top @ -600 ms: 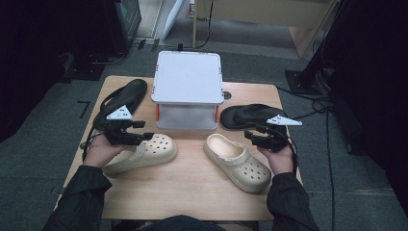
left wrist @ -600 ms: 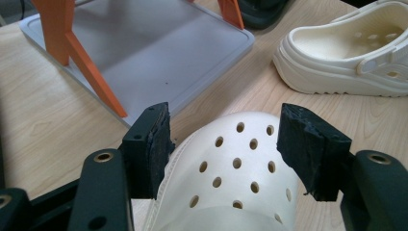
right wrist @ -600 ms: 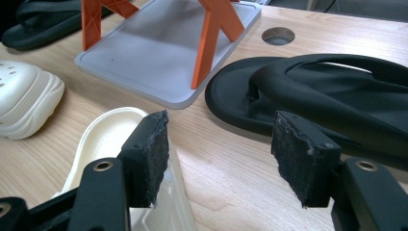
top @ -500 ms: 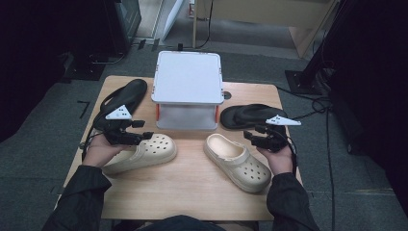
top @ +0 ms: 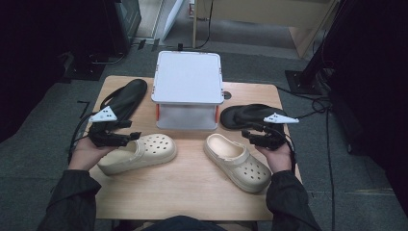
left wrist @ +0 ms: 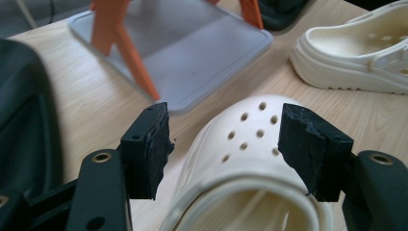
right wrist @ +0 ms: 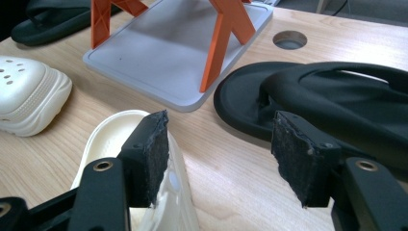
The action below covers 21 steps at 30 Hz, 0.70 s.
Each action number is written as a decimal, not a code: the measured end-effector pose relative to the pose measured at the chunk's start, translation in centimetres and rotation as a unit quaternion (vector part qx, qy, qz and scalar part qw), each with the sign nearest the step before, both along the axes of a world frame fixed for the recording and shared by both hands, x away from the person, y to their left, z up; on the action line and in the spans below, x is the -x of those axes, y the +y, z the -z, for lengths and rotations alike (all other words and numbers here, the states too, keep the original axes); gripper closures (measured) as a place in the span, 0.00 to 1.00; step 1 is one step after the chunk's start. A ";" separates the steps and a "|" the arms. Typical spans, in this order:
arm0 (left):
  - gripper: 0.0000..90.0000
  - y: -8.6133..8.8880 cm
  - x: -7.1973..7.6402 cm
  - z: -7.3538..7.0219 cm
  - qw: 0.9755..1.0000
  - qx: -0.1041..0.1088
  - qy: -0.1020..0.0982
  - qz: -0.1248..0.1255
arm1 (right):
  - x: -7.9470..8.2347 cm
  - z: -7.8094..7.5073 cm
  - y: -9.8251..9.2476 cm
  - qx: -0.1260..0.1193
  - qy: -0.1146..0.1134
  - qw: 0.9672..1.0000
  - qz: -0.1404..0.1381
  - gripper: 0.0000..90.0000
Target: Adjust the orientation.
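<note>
I've got both hands low on the desk point(top: 192, 192), one gripper per cream clog.

Left gripper point(top: 126, 138) sits at centre left of the high view, right at the heel end of the left clog point(top: 139, 154). That clog lies lower left of centre, toe pointing right. In the left gripper view its fingers point(left wrist: 151, 144) are spread wide, one either side of the perforated upper of the left clog point(left wrist: 245, 159). Pads aren't pressing on it, so released, nothing gripped.

Right gripper point(top: 250, 134) is at centre right of the high view, just beside the heel rim of the right clog point(top: 238, 161). That clog runs diagonally, toe toward the lower right. In the right gripper view the fingers point(right wrist: 154, 149) are also spread wide. One pad is over the heel rim of the right clog point(right wrist: 120, 134), the other over bare desk near the black sandal point(right wrist: 327, 96). Whether that pad touches the rim I can't tell. No grip there.

White shelf stand point(top: 187, 82) with orange legs is at top centre of the desk. One black sandal point(top: 127, 98) lies to its left, the other black sandal point(top: 250, 115) to its right. The two clogs are well apart, either side of the desk's middle.
</note>
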<state>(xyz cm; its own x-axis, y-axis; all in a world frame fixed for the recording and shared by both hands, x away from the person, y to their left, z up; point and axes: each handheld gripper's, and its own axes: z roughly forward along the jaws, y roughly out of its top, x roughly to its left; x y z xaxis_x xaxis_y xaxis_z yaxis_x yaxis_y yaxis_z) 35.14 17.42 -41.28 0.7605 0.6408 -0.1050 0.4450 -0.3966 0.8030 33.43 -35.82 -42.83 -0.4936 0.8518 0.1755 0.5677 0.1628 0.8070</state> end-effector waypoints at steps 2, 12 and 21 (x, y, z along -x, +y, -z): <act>0.40 0.7 0.2 0.1 1.000 -0.001 0.001 -0.005 | -0.3 -0.1 0.1 -0.005 -0.004 1.000 -0.002 0.43; 0.40 3.0 0.9 2.3 1.000 -0.002 0.016 -0.011 | -1.5 -0.3 0.9 -0.012 -0.003 1.000 -0.012 0.43; 0.41 3.5 -0.3 4.1 0.999 -0.011 0.039 -0.006 | -1.6 -0.3 1.1 -0.010 -0.002 1.000 -0.013 0.43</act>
<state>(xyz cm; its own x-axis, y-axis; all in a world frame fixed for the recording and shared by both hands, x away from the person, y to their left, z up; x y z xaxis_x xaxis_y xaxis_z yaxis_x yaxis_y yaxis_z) 35.43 20.97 -45.37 0.7432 0.6521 -0.1496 0.5106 -0.4083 0.7567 35.02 -34.68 -42.51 -0.5169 0.8344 0.1911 0.5609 0.1615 0.8120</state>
